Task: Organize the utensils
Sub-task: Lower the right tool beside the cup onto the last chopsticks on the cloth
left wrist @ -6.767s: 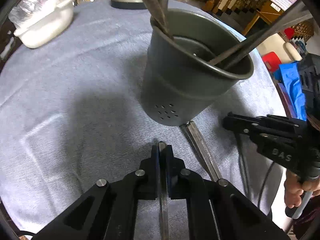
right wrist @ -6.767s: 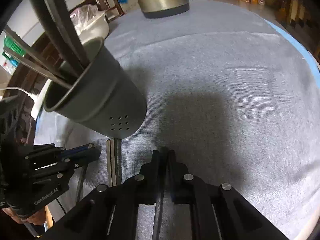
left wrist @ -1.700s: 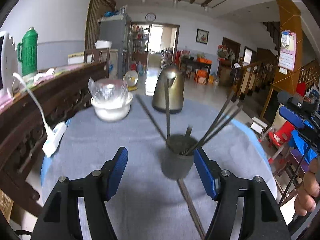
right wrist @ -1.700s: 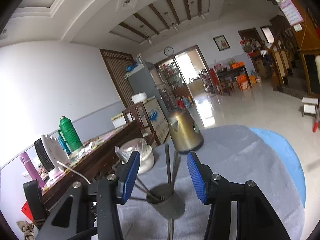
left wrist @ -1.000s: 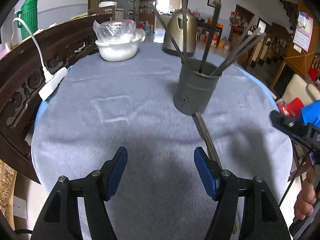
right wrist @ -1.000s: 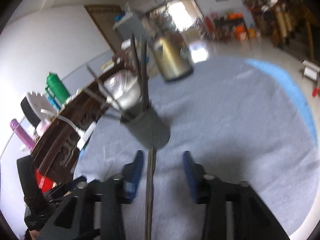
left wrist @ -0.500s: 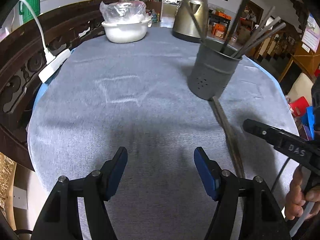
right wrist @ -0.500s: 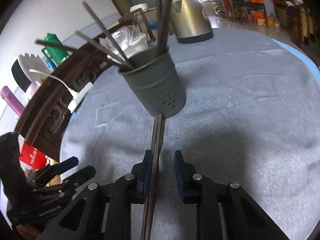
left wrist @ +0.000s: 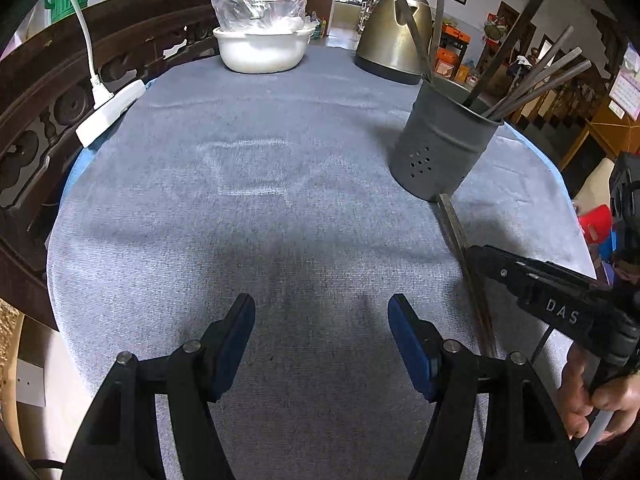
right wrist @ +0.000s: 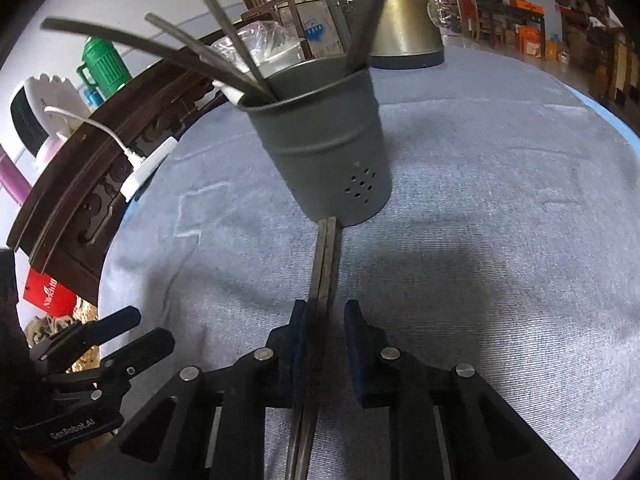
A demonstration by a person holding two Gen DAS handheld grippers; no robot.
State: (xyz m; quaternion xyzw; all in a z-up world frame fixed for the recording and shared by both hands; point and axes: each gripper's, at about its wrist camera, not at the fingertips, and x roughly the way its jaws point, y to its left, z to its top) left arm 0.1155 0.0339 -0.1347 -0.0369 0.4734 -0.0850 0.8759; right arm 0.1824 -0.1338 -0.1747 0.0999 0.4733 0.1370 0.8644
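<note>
One holder [right wrist: 328,160] stood at the desk's [left wrist: 280,220] two o'clock. Two chopsticks [right wrist: 326,264] lay flat, touching its base. At twelve o'clock were one bowl [left wrist: 262,50] and one kettle [left wrist: 394,38]. More chopsticks stood in the holder, count unclear.

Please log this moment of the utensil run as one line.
phase: pre-grasp | right claw: open, straddling chopstick pair flat on tablecloth | left claw: open, empty | holder: upright, chopsticks inside
</note>
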